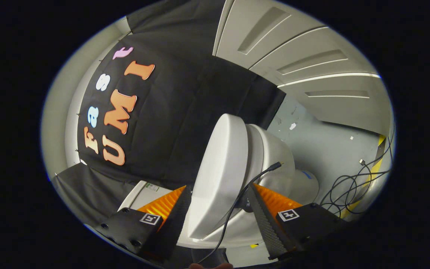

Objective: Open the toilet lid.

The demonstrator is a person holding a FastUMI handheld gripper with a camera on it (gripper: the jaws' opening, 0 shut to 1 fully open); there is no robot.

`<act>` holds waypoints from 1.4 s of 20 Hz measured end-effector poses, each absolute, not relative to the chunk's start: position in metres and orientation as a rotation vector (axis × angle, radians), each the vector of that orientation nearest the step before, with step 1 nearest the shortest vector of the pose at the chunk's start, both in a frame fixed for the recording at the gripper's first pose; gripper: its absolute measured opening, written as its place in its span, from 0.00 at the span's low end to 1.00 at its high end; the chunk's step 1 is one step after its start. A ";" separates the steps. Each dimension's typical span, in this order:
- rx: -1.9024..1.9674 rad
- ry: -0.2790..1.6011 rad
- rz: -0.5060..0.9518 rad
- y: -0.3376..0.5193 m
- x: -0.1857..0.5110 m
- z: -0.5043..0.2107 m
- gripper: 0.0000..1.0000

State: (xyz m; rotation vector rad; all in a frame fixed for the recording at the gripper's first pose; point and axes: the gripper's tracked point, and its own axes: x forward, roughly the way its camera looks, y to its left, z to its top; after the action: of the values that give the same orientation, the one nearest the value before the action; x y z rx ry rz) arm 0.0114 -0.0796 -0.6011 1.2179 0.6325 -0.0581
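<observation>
Gripper (220, 209) fingers are spread wide either side of the raised toilet lid (220, 168), whether they touch it I cannot tell, a black cable (245, 188) draped across

I hold my gripper (220, 209) rolled well over to one side, so the whole scene ahead of it sits tilted. Its two fingers reach forward with a wide gap between them, and the toilet lid (220, 175) stands in that gap. The left finger lies close along one face of the lid and the right finger close along the other; whether either one actually presses on it I cannot tell. Each finger carries a small square marker on its block. A bit of my hand (210, 266) shows just behind the fingers.
</observation>
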 end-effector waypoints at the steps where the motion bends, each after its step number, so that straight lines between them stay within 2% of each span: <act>1: 1.205 0.649 -0.061 -0.080 0.003 -0.601 0.97; 5: 1.178 0.698 -0.097 -0.083 -0.005 -0.612 0.97; 7: 1.160 0.713 -0.181 -0.099 -0.008 -0.620 0.87; 9: 1.163 0.747 -0.206 -0.102 -0.017 -0.626 0.96; 16: 1.188 0.847 -0.176 -0.071 -0.017 -0.660 0.96; 19: 1.208 0.824 -0.166 -0.069 -0.010 -0.659 0.90; 26: 1.189 0.822 -0.152 -0.066 0.004 -0.663 0.32; 28: 1.191 0.831 -0.170 -0.067 0.004 -0.664 0.32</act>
State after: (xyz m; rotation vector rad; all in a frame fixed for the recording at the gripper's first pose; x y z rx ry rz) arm 0.0044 -0.0666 -0.6639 1.1911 0.8311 -0.1695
